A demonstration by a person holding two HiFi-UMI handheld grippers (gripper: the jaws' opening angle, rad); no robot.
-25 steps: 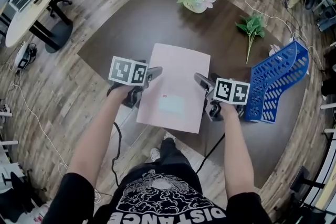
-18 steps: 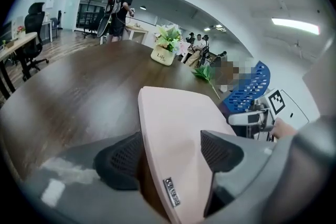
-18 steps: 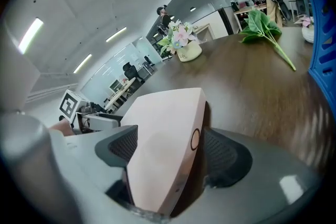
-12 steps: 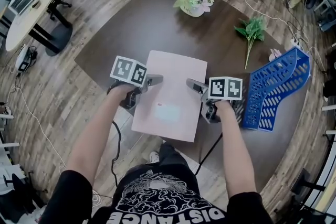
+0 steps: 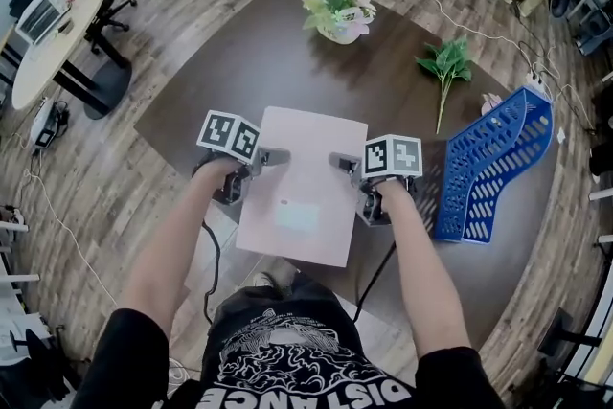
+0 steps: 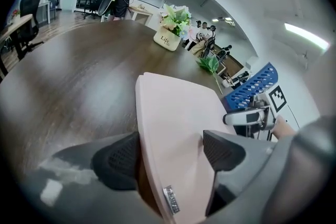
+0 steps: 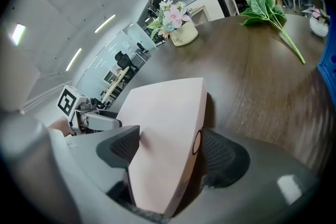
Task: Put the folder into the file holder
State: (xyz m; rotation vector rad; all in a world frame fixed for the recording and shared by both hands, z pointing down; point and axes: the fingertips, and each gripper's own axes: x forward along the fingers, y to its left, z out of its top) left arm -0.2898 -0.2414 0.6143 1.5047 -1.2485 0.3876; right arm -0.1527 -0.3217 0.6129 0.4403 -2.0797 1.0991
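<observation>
Left gripper (image 6: 170,153): jaws at their widest, just been opening. The left edge of the pale pink flat folder (image 5: 302,196) sits between them, with one pad just outside the edge and the other over the top face. It is straddled, not clamped.

Right gripper (image 7: 167,147): jaws wide, just eased in slightly. The folder's right edge stands between them, loose.

The folder lies flat on the dark brown wooden table (image 5: 239,62). The blue perforated plastic file holder (image 5: 488,158) lies near the right gripper, apart from the folder.
</observation>
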